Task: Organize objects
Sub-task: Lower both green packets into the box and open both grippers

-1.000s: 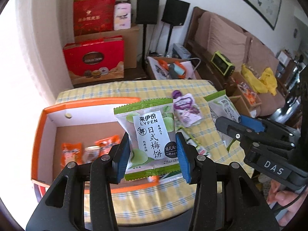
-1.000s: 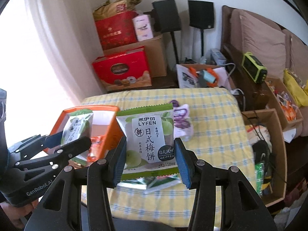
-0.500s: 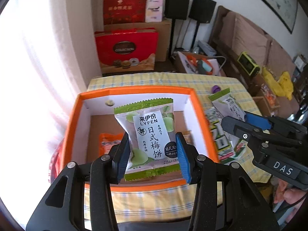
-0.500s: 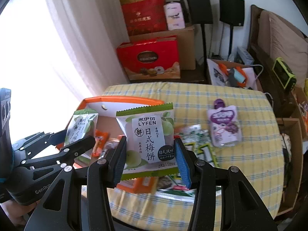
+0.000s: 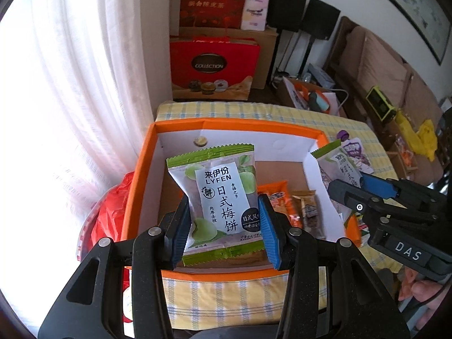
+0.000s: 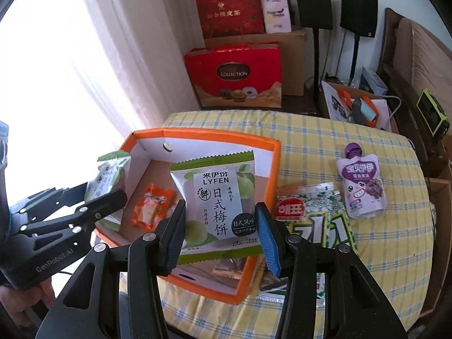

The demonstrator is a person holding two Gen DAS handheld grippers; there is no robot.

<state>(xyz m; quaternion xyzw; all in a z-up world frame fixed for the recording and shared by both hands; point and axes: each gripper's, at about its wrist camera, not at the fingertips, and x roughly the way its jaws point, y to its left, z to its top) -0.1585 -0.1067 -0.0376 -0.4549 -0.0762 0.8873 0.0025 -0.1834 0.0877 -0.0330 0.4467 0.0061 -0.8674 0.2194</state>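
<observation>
Clamped upright in the left gripper (image 5: pixel 224 221): a green LYFEN plum-cake packet (image 5: pixel 220 197), pinched at both side edges between the blue pads, jaws closed only to the packet's width. Hangs above the inside of the orange box (image 5: pixel 135 186), not yet set down.

Clamped the same way in the right gripper (image 6: pixel 219 226): a second green packet (image 6: pixel 216 200) of the same kind, jaws likewise narrowed onto its sides. Sits near the box's right wall, seemingly above the rim rather than inside; hard to tell exactly.

Already lying on the box floor: an orange snack wrapper (image 6: pixel 151 210) and a brown bar (image 5: pixel 309 212) beside it. Counts as the part done, by the look of it.

Left outside on the checked tablecloth (image 6: pixel 310 130): a purple drink pouch (image 6: pixel 361 186), well apart from the box, and green-and-white seaweed packs (image 6: pixel 319 217) just beside its right wall.

Roughly midway, then: two items in, two in the air, several waiting. Next, most likely, lowering and letting go of both packets, then fetching the pouch and seaweed packs.
</observation>
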